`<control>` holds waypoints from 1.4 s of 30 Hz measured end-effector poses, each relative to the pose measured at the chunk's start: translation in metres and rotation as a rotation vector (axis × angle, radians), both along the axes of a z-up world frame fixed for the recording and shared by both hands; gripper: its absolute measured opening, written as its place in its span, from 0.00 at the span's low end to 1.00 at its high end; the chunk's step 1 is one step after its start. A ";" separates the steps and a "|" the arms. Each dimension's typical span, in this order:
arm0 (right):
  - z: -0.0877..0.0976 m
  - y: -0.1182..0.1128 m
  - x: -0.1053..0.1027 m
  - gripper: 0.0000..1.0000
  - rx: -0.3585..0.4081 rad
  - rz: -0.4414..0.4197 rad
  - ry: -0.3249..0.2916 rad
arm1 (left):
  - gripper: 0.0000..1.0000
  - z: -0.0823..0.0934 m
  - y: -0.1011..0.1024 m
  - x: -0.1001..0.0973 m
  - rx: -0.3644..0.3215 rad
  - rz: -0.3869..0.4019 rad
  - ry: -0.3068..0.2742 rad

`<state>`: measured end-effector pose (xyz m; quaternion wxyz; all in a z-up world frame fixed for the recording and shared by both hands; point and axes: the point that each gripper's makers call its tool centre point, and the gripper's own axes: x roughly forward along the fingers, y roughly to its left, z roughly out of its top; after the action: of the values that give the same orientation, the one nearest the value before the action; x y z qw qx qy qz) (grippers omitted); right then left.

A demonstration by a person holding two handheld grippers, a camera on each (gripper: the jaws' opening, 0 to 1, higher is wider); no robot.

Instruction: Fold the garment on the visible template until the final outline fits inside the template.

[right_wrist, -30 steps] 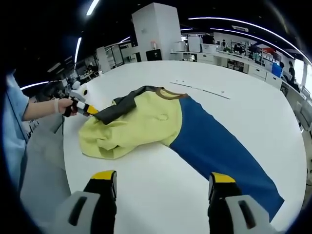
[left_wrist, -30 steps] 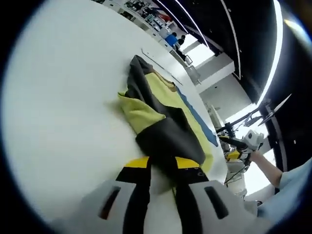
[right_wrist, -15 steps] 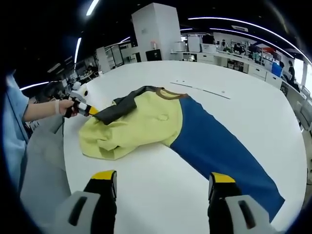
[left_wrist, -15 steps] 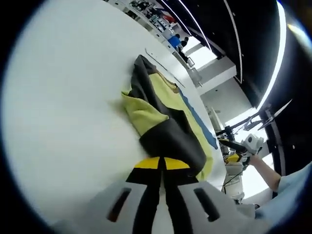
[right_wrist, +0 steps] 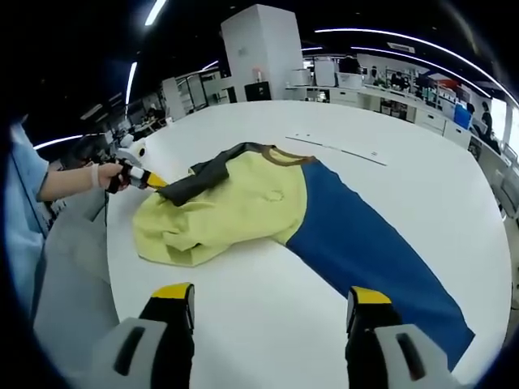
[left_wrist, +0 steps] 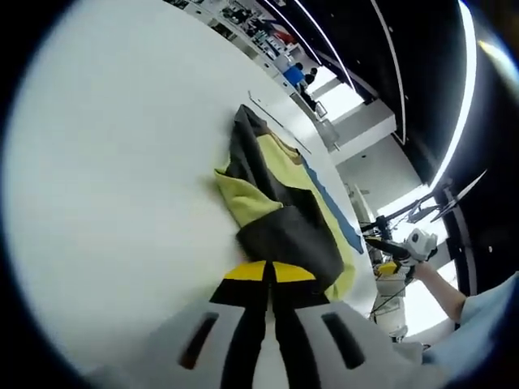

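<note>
On the large round white table (right_wrist: 243, 324) lies the yellow, dark grey and blue garment (right_wrist: 268, 211), spread from the near left edge toward the far right, its long blue panel (right_wrist: 365, 251) flat and its yellow part rumpled. My left gripper (right_wrist: 156, 183) has its yellow-tipped jaws pressed fully together on the garment's dark grey sleeve (left_wrist: 288, 239); a second ago the jaws stood apart around that fabric, and since half a second ago they have stayed clamped. In the right gripper view the held sleeve has moved slightly inward across the yellow cloth, so I judge the fold has only just begun. My right gripper (right_wrist: 272, 312) has its jaws spread wide, holding nothing, above bare table just in front of the garment, and it has not shifted over this second. Thin dark template marks (right_wrist: 336, 148) show on the table beyond the collar; I cannot tell the template's full outline from here. The garment looks far longer than those marks suggest, so most of the folding seems left to do, and the long blue panel will need bringing in.
</note>
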<state>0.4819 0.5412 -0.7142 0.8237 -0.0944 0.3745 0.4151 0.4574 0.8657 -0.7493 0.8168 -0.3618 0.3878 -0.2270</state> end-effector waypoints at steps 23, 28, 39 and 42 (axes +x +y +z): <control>0.001 -0.002 -0.002 0.76 0.002 -0.008 0.001 | 0.00 0.002 -0.022 -0.006 -0.080 -0.036 0.042; 0.002 0.001 -0.002 0.76 0.001 -0.002 -0.001 | 0.00 0.010 -0.008 -0.004 -0.059 -0.018 0.010; 0.008 0.011 0.002 0.76 0.010 0.012 -0.018 | 0.00 0.025 0.052 0.007 0.051 0.049 -0.067; 0.010 0.012 0.003 0.76 0.010 0.012 -0.023 | 0.00 0.027 0.072 0.008 0.103 0.057 -0.084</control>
<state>0.4851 0.5531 -0.7038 0.8259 -0.0974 0.3624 0.4207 0.4651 0.9375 -0.7225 0.8561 -0.3201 0.3539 -0.1985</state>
